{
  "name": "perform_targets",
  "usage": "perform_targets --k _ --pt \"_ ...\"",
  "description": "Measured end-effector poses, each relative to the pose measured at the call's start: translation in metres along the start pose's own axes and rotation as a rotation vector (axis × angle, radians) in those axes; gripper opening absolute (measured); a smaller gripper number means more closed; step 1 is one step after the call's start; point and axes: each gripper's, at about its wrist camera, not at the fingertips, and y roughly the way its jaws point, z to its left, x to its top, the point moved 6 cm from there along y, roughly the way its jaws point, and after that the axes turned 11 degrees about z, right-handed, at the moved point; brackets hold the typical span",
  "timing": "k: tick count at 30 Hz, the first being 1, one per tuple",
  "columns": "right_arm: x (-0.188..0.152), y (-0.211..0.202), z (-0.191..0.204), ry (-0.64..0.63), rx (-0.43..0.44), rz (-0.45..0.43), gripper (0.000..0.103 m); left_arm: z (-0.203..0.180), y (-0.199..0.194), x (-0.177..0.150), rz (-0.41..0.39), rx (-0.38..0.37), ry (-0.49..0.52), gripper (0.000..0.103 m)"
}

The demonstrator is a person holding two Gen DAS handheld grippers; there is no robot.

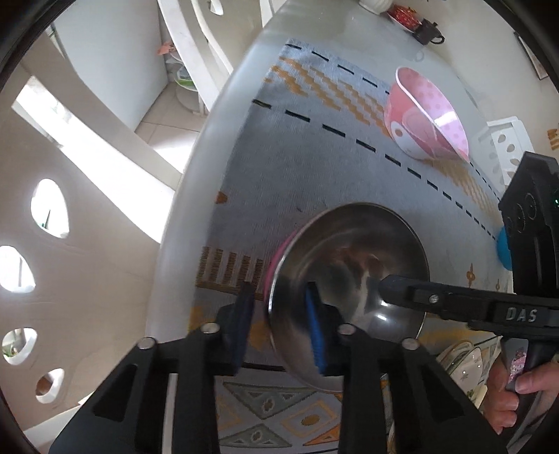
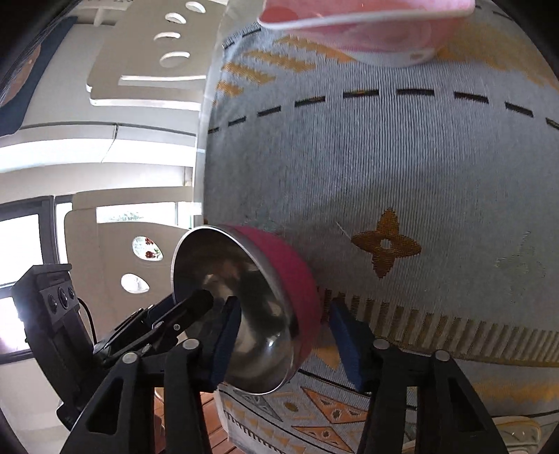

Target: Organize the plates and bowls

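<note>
The left gripper (image 1: 283, 328) pinches the rim of the steel bowl (image 1: 353, 265), tilted on the patterned cloth (image 1: 314, 167) near the table edge. The right gripper (image 2: 283, 335) straddles the opposite wall, pads apart from it. A pink bowl (image 1: 426, 115) lies beyond.

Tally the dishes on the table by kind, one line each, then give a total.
Steel bowl with pink outer wall, both grippers at its rim: 1
Pink patterned bowl, on the woven table runner: 1
Red dish, at the far edge: 1
Dark teapot, beside the red dish: 1
Total: 4
</note>
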Motion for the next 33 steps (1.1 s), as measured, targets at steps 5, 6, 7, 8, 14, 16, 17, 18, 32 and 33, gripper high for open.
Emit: perform_targets --k 5,6,7,8,14,16,17,18,32,33 --pt "0.0 0.011 -0.003 -0.005 -0.003 0.03 0.031 -0.002 0.005 0.002 -0.011 0.034 -0.002 0.013" --pt "0.0 0.012 -0.004 -0.005 -0.004 0.029 0.029 -0.002 0.006 0.002 -0.012 0.035 -0.002 0.013" --pt "0.0 0.013 -0.005 -0.007 -0.007 0.028 0.027 -0.002 0.006 0.002 -0.013 0.042 -0.003 0.013" --pt "0.0 0.013 -0.006 -0.009 -0.011 0.024 0.023 -0.001 0.007 0.002 -0.013 0.068 0.0 0.013" --pt "-0.002 0.007 -0.008 -0.028 -0.061 -0.013 0.017 -0.004 0.009 -0.004 -0.001 0.052 -0.002 0.012" --pt "-0.001 0.007 -0.007 -0.025 -0.07 -0.014 0.017 -0.006 0.008 -0.005 -0.002 0.062 0.0 0.012" --pt "0.0 0.006 -0.005 -0.027 -0.077 -0.016 0.017 -0.008 0.007 -0.005 -0.002 0.06 -0.003 0.012" --pt "0.0 0.005 -0.005 -0.026 -0.081 -0.019 0.017 -0.009 0.005 -0.006 0.0 0.053 -0.006 0.012" --pt "0.01 -0.024 0.003 -0.077 -0.172 -0.072 0.017 -0.034 -0.012 0.009 -0.042 0.033 -0.048 0.012" --pt "0.01 -0.027 0.004 -0.077 -0.171 -0.073 0.017 -0.036 -0.014 0.011 -0.047 0.035 -0.047 0.012"
